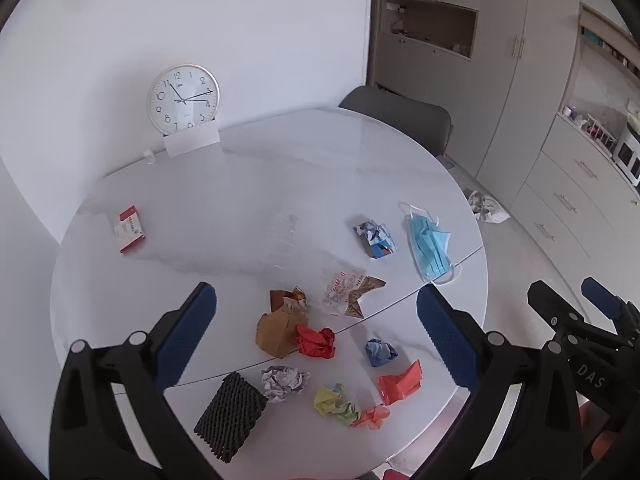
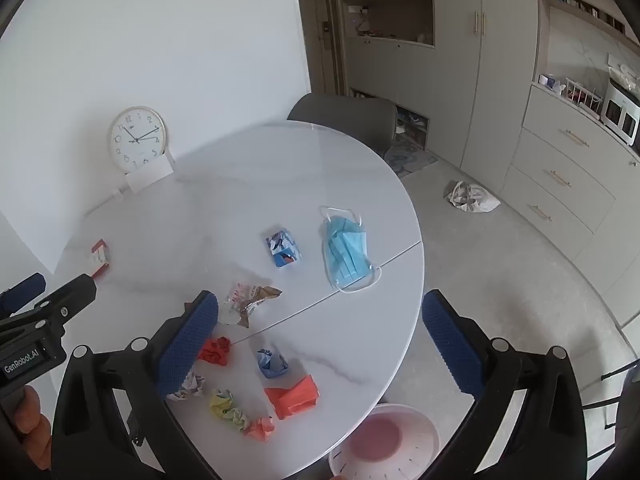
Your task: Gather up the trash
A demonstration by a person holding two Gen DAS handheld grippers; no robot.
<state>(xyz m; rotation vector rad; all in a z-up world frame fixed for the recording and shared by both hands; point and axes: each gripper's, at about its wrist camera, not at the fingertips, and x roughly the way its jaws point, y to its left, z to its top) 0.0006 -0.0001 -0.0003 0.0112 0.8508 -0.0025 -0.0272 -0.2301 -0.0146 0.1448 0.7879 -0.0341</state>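
Trash lies scattered on a round white marble table (image 1: pixel 304 184) (image 2: pixel 248 184). I see a blue face mask (image 1: pixel 430 246) (image 2: pixel 346 250), a printed crumpled packet (image 1: pixel 376 239) (image 2: pixel 283 248), a clear snack wrapper (image 1: pixel 348 290) (image 2: pixel 248 298), a brown paper wad (image 1: pixel 277 330), a red paper ball (image 1: pixel 316 342) (image 2: pixel 216 352), a blue paper ball (image 1: pixel 380 353) (image 2: pixel 272 363), an orange-red wrapper (image 1: pixel 400 383) (image 2: pixel 294 396), a grey paper ball (image 1: pixel 284 382), yellow-green and orange scraps (image 1: pixel 340 402) (image 2: pixel 236 408) and a black foam net (image 1: pixel 232 416). My left gripper (image 1: pixel 316 340) and right gripper (image 2: pixel 320 344) hover above them, both open and empty.
A wall clock (image 1: pixel 185 98) with a white card leans at the table's far edge. A red-white small box (image 1: pixel 129 230) lies at the left. A white perforated bin (image 2: pixel 384 440) stands on the floor below the table's near right edge. A grey chair (image 1: pixel 400 118) and cabinets stand beyond; a crumpled bag (image 2: pixel 470 197) lies on the floor.
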